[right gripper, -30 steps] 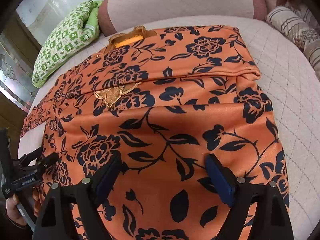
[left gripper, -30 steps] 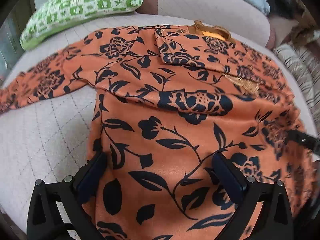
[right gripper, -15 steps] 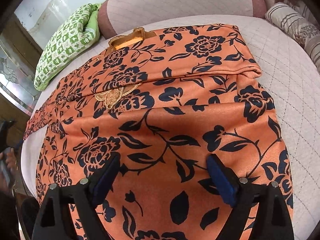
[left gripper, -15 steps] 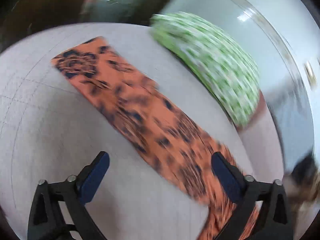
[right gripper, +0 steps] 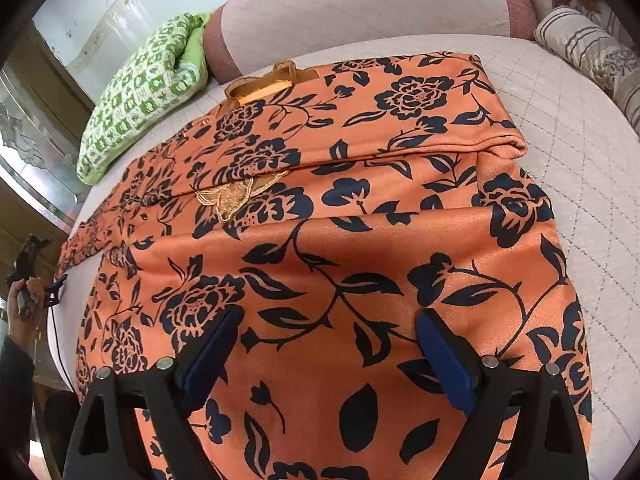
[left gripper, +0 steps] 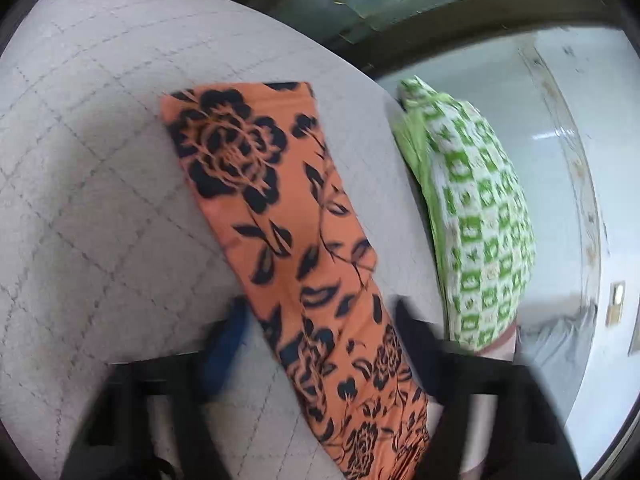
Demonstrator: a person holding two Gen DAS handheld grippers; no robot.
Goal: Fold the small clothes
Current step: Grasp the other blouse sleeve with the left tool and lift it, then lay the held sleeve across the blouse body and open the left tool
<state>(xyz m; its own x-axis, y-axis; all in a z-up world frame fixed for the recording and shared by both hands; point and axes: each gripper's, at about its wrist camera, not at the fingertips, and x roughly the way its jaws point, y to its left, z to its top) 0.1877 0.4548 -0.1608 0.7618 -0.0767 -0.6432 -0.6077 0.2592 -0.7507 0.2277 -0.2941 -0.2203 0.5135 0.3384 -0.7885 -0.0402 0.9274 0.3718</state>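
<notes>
The left wrist view looks down close along the orange floral sleeve (left gripper: 280,216) toward the green checked pillow (left gripper: 476,220), while the right wrist view faces steeply down over the garment's body (right gripper: 340,240) from its hem end, and both share that sleeve, pillow and quilted bed (right gripper: 560,128).

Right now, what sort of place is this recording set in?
Most likely a bedroom or living room at home. The orange floral garment lies spread on a quilted, padded surface like a bed or sofa, with a green checked pillow and a striped cushion at its edges.
</notes>
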